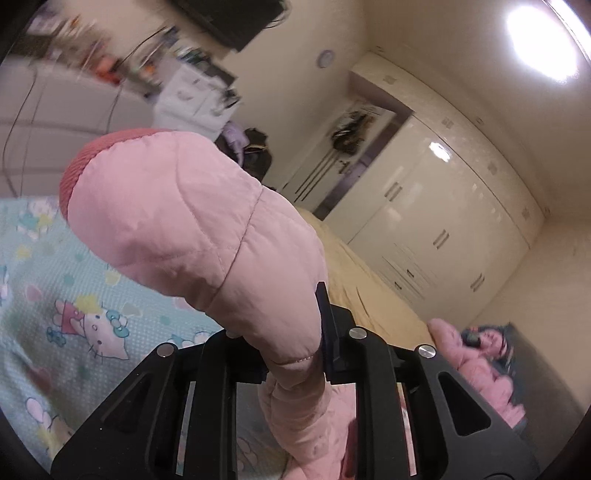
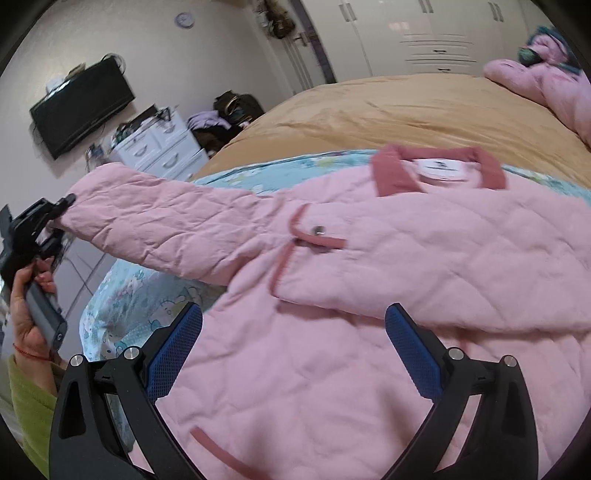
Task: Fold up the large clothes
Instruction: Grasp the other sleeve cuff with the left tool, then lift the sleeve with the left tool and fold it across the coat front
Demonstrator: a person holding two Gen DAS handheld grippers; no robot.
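A pink quilted jacket (image 2: 369,280) with darker pink trim and collar lies spread on the bed. Its left sleeve (image 2: 159,225) is lifted off the bed and stretched out to the left. My left gripper (image 2: 61,210) is shut on the sleeve near the cuff, held by a person's hand (image 2: 27,314). In the left wrist view the sleeve (image 1: 192,229) rises out of the shut left gripper (image 1: 295,354), its dark pink cuff (image 1: 79,166) at the top left. My right gripper (image 2: 293,332) hovers open over the jacket's body, with nothing between its blue pads (image 2: 173,350).
The jacket rests on a light blue cartoon-print sheet (image 2: 147,299) over a tan bedspread (image 2: 388,110). Another pink garment (image 2: 546,81) lies at the bed's far right. A white drawer unit (image 2: 162,147), wall TV (image 2: 81,103) and white wardrobes (image 2: 424,33) stand beyond the bed.
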